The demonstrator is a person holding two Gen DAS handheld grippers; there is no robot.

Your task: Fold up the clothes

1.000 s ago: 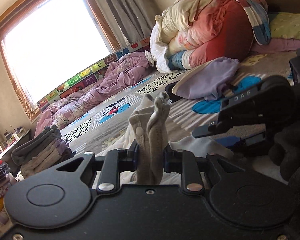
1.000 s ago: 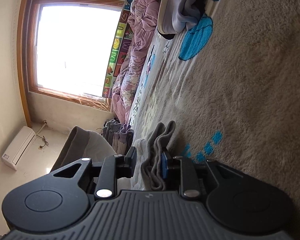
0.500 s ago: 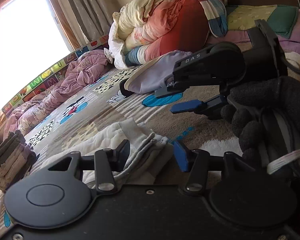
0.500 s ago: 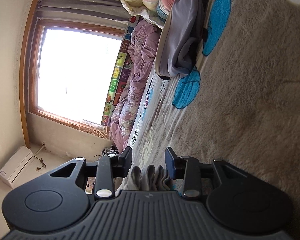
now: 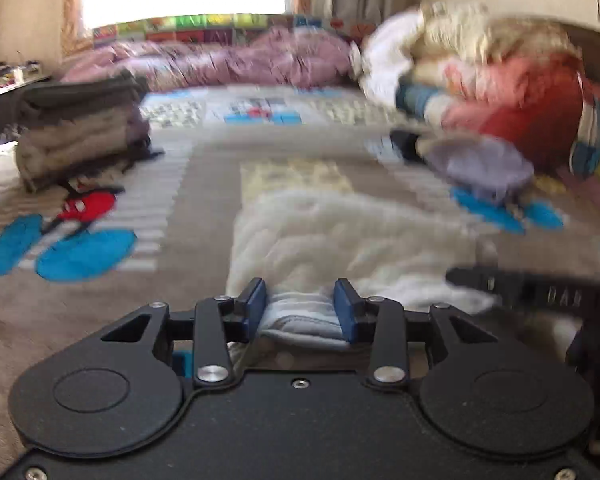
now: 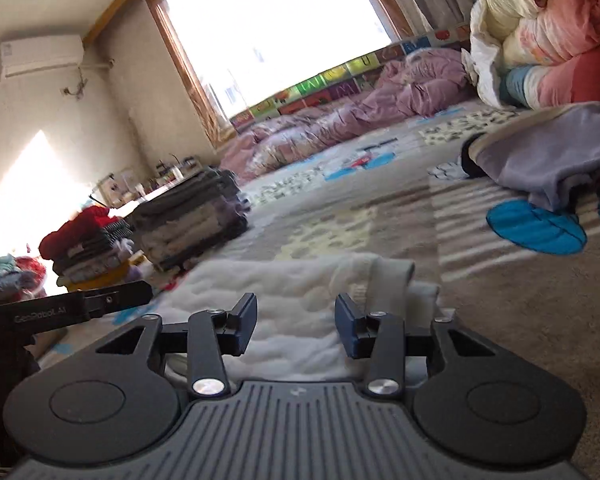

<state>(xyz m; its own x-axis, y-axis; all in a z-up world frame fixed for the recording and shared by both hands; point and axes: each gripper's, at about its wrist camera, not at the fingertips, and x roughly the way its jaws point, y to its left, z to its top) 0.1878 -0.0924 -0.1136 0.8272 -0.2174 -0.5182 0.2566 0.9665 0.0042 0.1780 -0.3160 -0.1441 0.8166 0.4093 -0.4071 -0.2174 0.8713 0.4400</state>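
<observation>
Your white quilted garment (image 5: 340, 236) lies flat mid-frame on the patterned bed blanket (image 5: 204, 184), long axis running w/ window. Left gripper (image 5: 300, 308) & right gripper (image 6: 296, 326) both spread.

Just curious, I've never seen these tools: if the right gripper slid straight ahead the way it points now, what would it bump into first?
Most likely the white quilted garment: it lies directly between and ahead of the open right gripper, spread on the carpet. Depth is hard to judge.

Motion blur smears the left wrist view, so the bedding pile (image 5: 500, 92) shows perhaps only as colours.
</observation>
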